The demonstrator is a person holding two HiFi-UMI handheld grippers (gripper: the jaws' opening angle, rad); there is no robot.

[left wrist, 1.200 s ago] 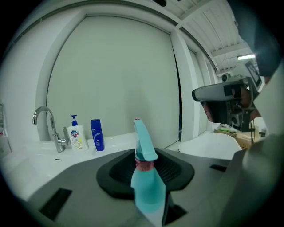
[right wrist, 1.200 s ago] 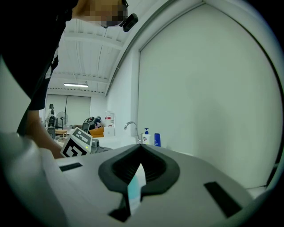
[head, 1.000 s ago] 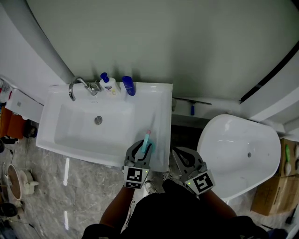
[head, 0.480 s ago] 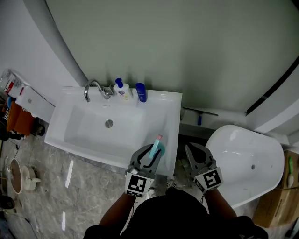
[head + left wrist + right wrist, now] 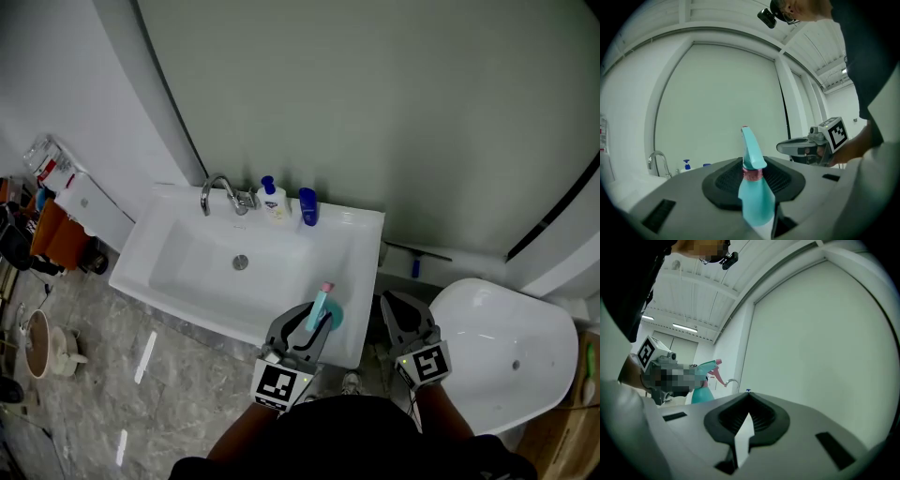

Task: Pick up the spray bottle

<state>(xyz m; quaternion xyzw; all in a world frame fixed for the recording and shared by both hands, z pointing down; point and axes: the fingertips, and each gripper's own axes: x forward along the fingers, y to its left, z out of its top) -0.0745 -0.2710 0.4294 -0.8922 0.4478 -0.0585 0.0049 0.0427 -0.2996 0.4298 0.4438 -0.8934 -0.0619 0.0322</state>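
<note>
The room is a bathroom with a pale green wall and a grey marbled floor. A white rectangular sink with a flat rim serves as the counter. Well beyond the jaws, along its back edge, stand a chrome curved tap, a white pump bottle with a blue top and a dark blue bottle. Just past the right gripper sits a white rounded bowl-shaped fixture with a small drain hole.

The left gripper has its jaws partly closed on the teal plastic spray bottle with a pink collar. The bottle stands upright between the pads, with its nozzle rising above them. From the head view it sits over the near right corner of the sink. The right gripper's jaws are drawn together with nothing between them, and it is held beside the left one, apart from the bottle.

The bottle's base is hidden behind the left jaws, so I cannot tell whether it clears the counter. A dark bar with a small blue piece, on the wall between sink and bowl, is too small to name. A brown cardboard box is cut off at the right edge. The clutter far left of the jaws, by the white cabinet, is hard to make out.
</note>
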